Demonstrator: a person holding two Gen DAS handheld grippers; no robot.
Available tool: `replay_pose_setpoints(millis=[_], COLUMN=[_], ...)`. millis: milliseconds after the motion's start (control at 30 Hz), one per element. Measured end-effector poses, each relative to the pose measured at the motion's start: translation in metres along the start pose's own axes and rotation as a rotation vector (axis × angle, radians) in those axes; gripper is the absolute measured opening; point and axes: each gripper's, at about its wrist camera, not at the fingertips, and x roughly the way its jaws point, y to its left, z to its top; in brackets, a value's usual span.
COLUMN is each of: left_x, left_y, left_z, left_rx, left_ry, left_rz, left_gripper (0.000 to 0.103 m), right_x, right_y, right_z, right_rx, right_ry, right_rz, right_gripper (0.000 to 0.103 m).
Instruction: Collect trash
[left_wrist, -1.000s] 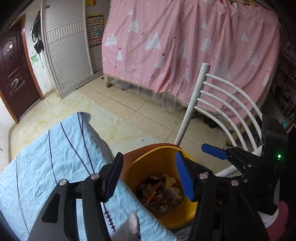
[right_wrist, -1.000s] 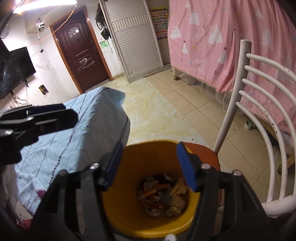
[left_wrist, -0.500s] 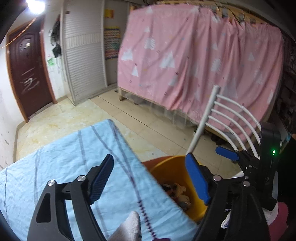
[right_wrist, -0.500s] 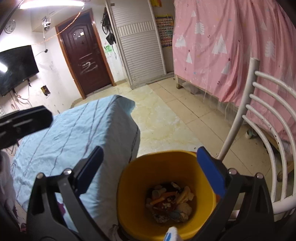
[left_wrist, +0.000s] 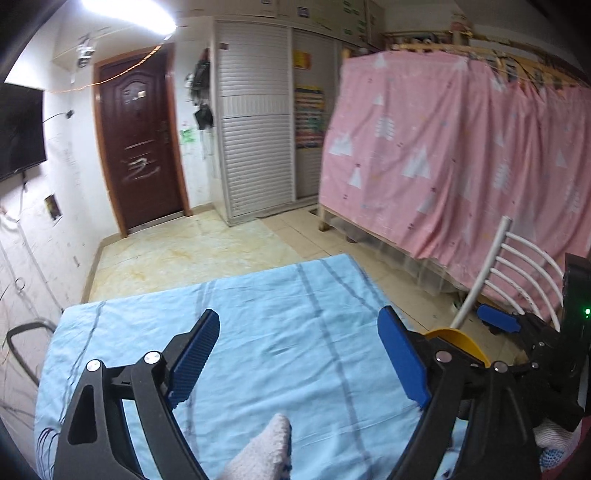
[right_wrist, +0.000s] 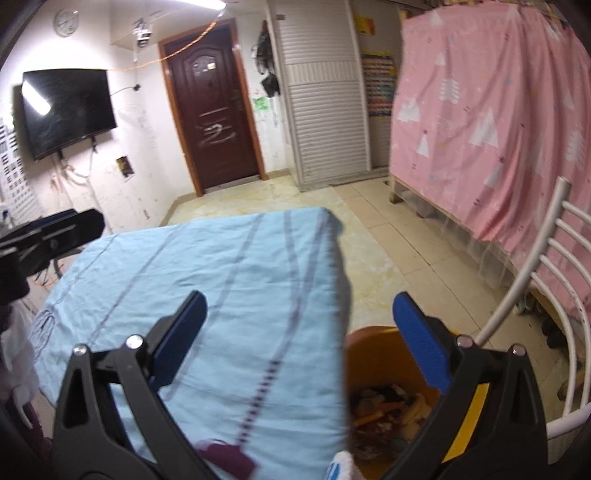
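Right wrist view gives us the clearest reading of progress: the yellow bin (right_wrist: 384, 365) sits low at the right, just beside the edge of the bench covered in a light blue striped cloth (right_wrist: 221, 266), and it holds a heap of mixed trash (right_wrist: 388, 402) at its bottom, so we judge that at least some collecting is already done. Our right gripper (right_wrist: 299, 328) has just been opening and its fingers stand wide apart with nothing between them; the left gripper (left_wrist: 299, 350) has likewise just been opening, its fingers spread and empty over the cloth. In the left wrist view only a sliver of the bin's rim shows behind the right-hand finger, near the white chair (left_wrist: 517, 266). As far as we can see, the cloth carries no loose trash; a small dark purple thing (right_wrist: 225, 454) at its near edge is too blurred for us to name. We judge the task late or near done, with what is left being a search for any remaining pieces outside these views.
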Motion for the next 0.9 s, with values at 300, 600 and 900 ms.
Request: replay_pose_setpoints(millis=[300, 600, 900], left_x=[-0.027, -0.045, -0.055], left_y=[0.068, 0.131, 0.167], left_z=[-0.019, -0.047, -0.065], left_rx=[-0.083, -0.159, -0.198], left_ry=[-0.034, -0.029, -0.029], left_rz=[0.094, 0.174, 0.208], left_gripper=[0.079, 0.079, 0.079], right_x=[0.004, 0.007, 0.008], right_y=[0.065, 0.115, 0.144], right_z=[0.003, -0.001, -0.004], right_rx=[-0.04, -0.103, -0.151], right_ry=[-0.015, -0.008, -0.006], right_rz=[0.062, 0.104, 0.123], right_gripper=[0.097, 0.097, 0.097])
